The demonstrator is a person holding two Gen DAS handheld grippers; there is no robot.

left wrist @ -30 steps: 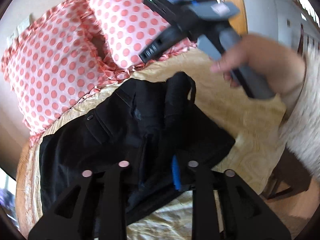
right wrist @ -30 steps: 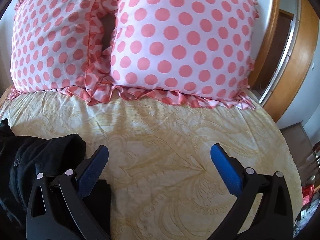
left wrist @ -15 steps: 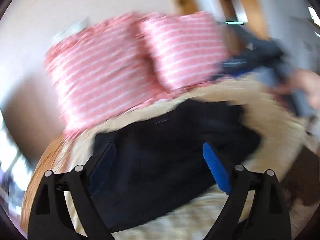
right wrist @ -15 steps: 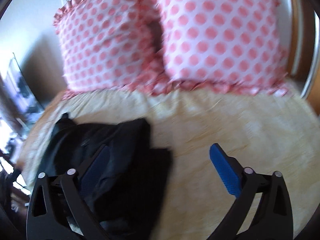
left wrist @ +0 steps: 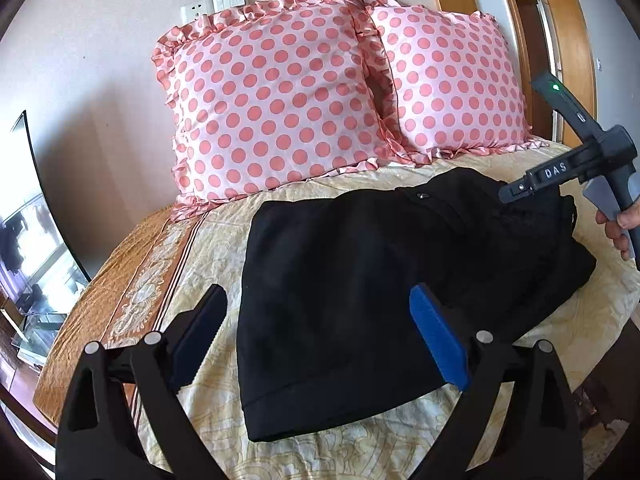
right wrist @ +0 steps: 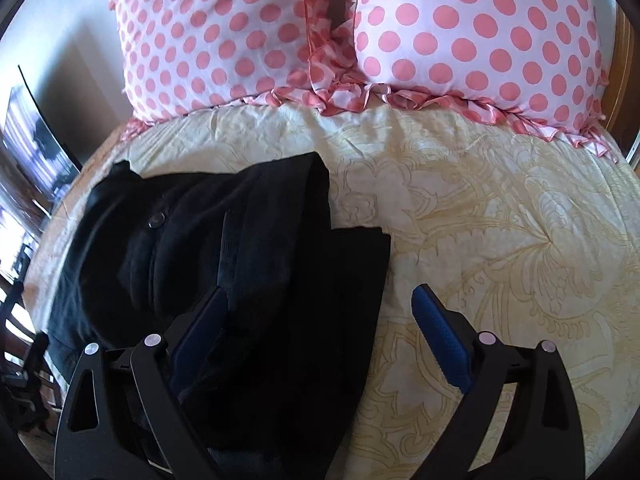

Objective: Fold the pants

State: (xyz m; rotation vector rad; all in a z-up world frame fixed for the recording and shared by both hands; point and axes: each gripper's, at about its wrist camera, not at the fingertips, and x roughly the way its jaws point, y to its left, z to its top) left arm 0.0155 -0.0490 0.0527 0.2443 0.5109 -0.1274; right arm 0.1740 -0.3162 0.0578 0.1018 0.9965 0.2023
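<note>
Item: black pants (left wrist: 360, 280), folded into a compact stack on the bed (left wrist: 200, 272), lying mid-mattress just short of two pink polka-dot pillows (left wrist: 280, 100) that lean against the wall at twelve o'clock. Hem edge faces six o'clock in the left wrist view; the waistband end with its button (right wrist: 155, 221) sits toward the three o'clock side there, thicker and less even than the rest. Left claw (left wrist: 320, 336): wide apart, blue pads empty, held above the near edge of the stack without touching cloth. Right claw (right wrist: 320, 336): likewise wide and empty, its left pad over the pants' right-hand layers, its right pad over bare yellow bedspread; the right hand (left wrist: 618, 228) shows at three o'clock in the left view, gripping the handle. Condition: the fold looks essentially made, with a lower layer jutting past the upper one at the right-hand edge. Handling note, as judgement: to finish well, square that protruding layer under the top one, press the bulky waistband flat with closed or nearly closed pads, and avoid pinching a single ply, which would drag the stack open. Wall sockets (left wrist: 212, 4) above the pillows.
</note>
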